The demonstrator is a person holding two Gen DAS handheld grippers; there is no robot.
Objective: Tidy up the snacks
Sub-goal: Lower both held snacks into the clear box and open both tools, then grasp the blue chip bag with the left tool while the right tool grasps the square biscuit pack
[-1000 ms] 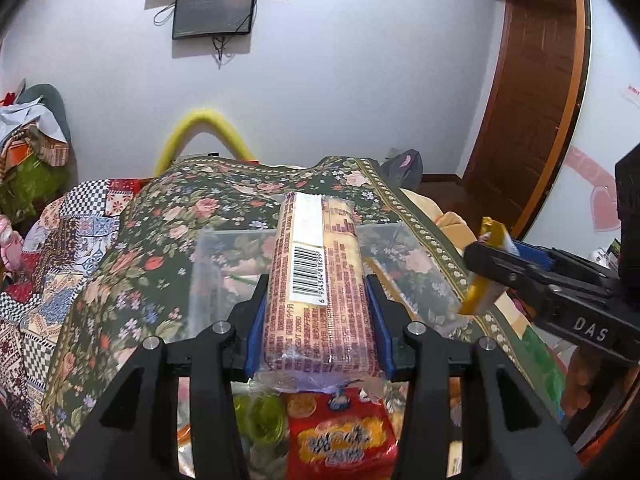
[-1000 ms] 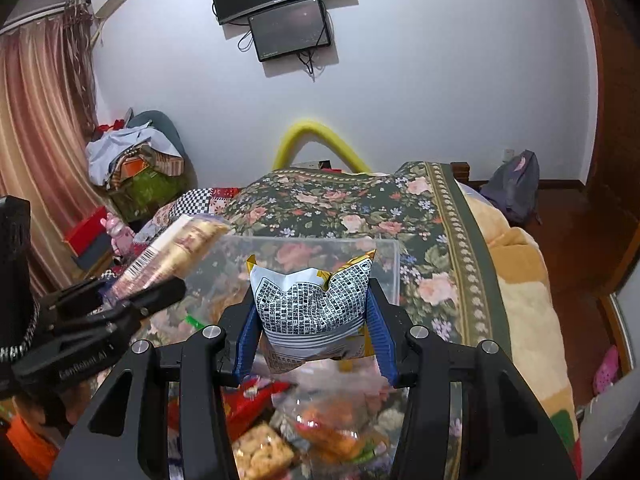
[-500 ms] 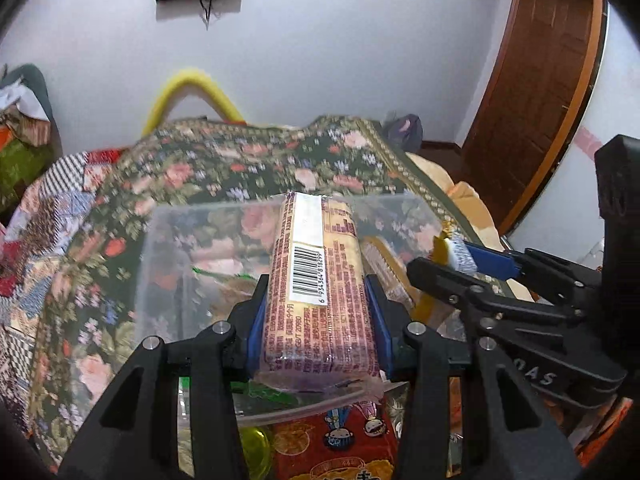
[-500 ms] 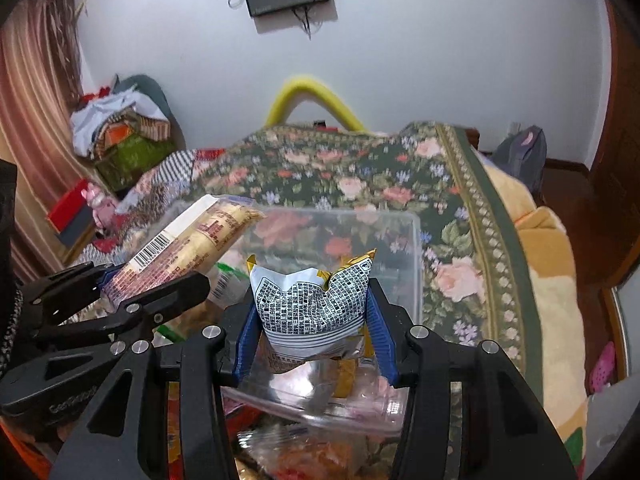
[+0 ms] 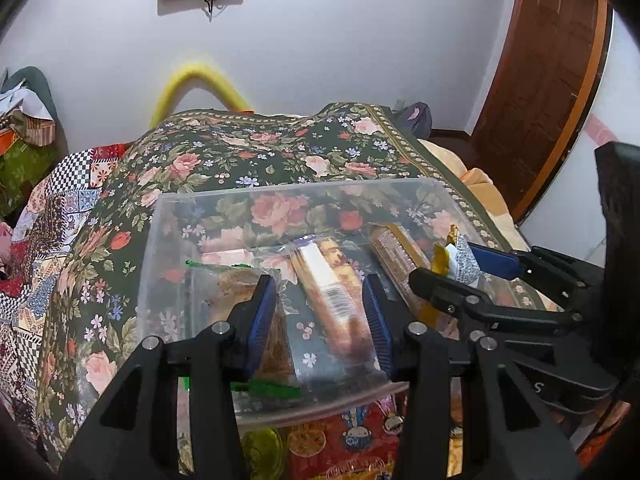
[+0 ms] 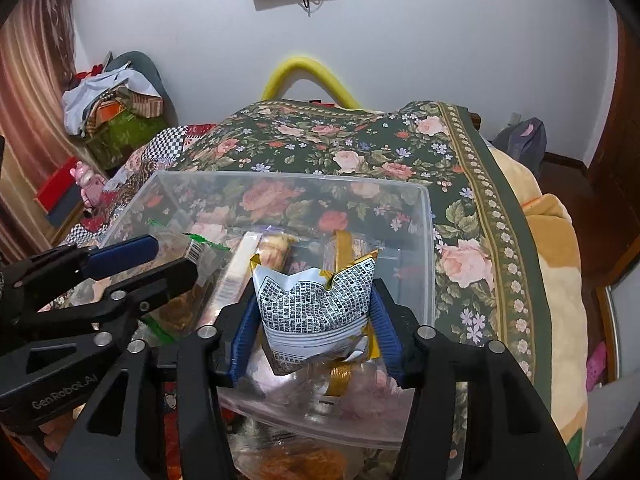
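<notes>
1. first, the left gripper [image 5: 318,280]: we see its jaws apart, both blue pads clear of anything. the long biscuit pack [image 5: 326,292] lies below the gap, inside the clear plastic box [image 5: 280,192], barcode strip up, and reads slightly blurred.
2. right gripper [image 6: 316,292]: jaws opening, with the silver-and-gold pouch [image 6: 314,312] between them. both crumpled sides of the pouch touch the blue pads, and it hangs above the near right part of the box.
3. in the left wrist view, we note the right gripper coming in from the right edge, the top of the pouch poking up between its fingers.
4. box contents: a green-edged clear bag [image 5: 240,280] on the left, the biscuit pack in the middle, a gold-striped pack [image 5: 396,256] on the right, just beside it.
5. the box sits on a dark floral bedspread [image 5: 240,152]. more snack packets [image 5: 340,440] lie in front of the near wall of the box, under both grippers.
6. behind the bed, a yellow foam arch [image 6: 308,72] stands against the white wall.
</notes>
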